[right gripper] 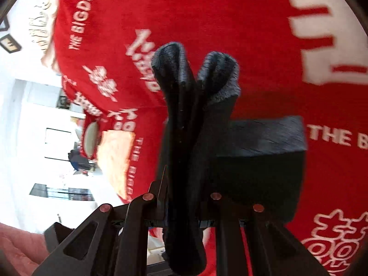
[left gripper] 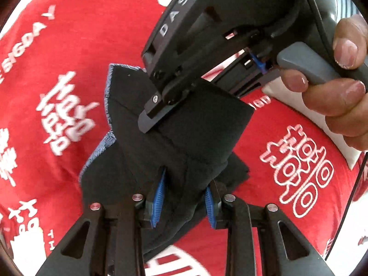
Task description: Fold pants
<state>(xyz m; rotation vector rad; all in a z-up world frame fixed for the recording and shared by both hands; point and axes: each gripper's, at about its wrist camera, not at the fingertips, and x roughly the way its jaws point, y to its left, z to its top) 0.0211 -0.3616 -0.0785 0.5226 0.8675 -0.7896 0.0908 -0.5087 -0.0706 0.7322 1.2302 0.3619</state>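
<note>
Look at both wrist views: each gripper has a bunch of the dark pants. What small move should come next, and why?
Probably lower both grippers together to lay the pants on the red cloth. The left gripper and the right gripper each pinch a bunched part of the pants, close beside each other, and the fabric looks lifted off the cloth rather than lying flat, so the fold seems not yet set down.

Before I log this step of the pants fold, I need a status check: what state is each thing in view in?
pants: dark, bunched in layers, lifted above the cloth, gripped by both grippers.
left gripper: shut on the pants, blue pads pressing the fabric.
right gripper: shut on the pants, a hand squeezing its trigger.
red cloth: spread flat beneath, white print facing up.
</note>
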